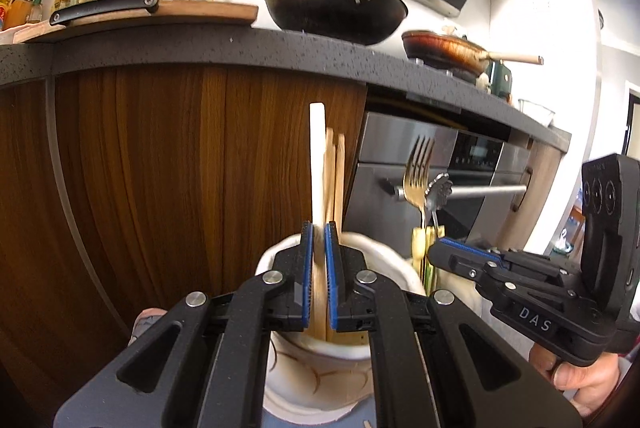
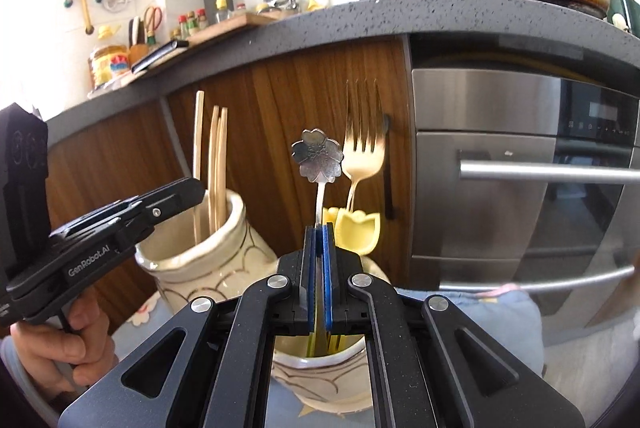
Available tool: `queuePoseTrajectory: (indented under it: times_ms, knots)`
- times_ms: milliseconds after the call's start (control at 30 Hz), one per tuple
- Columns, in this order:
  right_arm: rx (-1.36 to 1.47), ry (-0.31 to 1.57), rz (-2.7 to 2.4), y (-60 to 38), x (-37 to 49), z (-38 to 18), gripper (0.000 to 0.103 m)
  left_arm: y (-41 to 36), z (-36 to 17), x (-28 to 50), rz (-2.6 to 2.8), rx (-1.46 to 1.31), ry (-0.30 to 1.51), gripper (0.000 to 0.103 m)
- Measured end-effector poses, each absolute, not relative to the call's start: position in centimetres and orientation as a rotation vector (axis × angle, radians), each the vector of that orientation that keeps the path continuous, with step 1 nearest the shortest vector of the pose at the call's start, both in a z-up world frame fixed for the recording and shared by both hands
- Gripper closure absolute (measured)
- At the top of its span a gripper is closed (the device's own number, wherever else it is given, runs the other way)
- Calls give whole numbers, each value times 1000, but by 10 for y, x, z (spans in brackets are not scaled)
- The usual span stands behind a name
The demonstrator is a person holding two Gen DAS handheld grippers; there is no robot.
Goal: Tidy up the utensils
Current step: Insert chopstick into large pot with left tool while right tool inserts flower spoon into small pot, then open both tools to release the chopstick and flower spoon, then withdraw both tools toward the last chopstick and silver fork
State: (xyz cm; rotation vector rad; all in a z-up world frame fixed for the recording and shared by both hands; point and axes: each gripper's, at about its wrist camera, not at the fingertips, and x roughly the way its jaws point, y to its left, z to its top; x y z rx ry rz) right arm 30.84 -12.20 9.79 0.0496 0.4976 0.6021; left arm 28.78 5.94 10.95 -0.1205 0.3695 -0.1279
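The left gripper (image 1: 319, 228) is squeezed tight on a pale wooden chopstick (image 1: 318, 164). The stick is long, thin and flat, and it stands straight up between the blue pads. Just to the right of it, more chopsticks (image 1: 335, 172) of a browner wood stand in the same cream jar (image 1: 320, 368). The jar sits right under this gripper and has thin brown curved lines painted on it.

Farther right, the right gripper (image 2: 319, 228) is clamped on a silver spoon (image 2: 318, 158). The spoon's top end is shaped like a little flower with five petals, and its thin stem runs down between the blue pads. Just right of the spoon stands a gold fork (image 2: 363, 136) with its four prongs pointing up. Behind this gripper's tips is something yellow shaped like a tulip (image 2: 356, 230). The spoon and fork go down into a second cream jar (image 2: 320, 376), right under this gripper.

Behind both jars is a brown wood cabinet (image 1: 160, 168).
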Motion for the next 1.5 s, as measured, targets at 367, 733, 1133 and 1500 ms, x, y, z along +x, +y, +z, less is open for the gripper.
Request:
queuePoseTrajectory:
  times_ms: [367,733,1133,1500]
  knots:
    - [41,522,588,-119,311,97,99,55,111,286,-122,-79,371,97]
    - [46,490,582,-132,295,104,79,62,122,268,-115,-92,326,68]
    - [14,487,543,-165,247,92,33,76,119,217,-87,-116,290,29]
    - [-6,470,533,-187,199,81,8,70,92,170,-63,-80,300,6]
